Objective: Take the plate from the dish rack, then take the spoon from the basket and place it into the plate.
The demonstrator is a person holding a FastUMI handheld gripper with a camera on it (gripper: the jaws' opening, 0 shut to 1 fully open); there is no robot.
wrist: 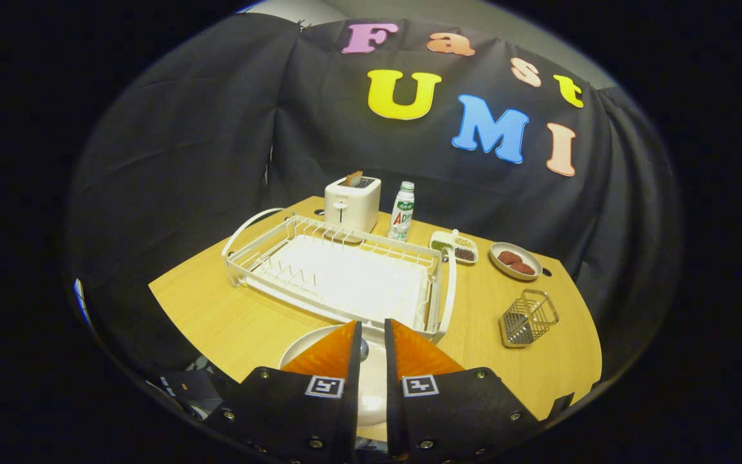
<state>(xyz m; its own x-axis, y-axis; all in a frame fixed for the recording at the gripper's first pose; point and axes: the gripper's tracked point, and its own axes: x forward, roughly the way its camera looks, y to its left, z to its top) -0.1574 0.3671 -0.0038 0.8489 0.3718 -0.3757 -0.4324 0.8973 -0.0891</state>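
Pinching the spoon [364, 350] over the plate [303, 343], the claw [371, 348] leaves only the release; rack [339, 270] ahead stands empty.

The bottle [402, 211] bears a label too blurred to read

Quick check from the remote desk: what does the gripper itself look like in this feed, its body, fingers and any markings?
The gripper has two wedge-shaped fingers tapering forward to narrow tips with a slim gap between them. Each finger is mounted on a black angular block fastened with small round screws. Each block carries a square black-and-white fiducial marker near the finger's base. No cables or sleeve are visible.
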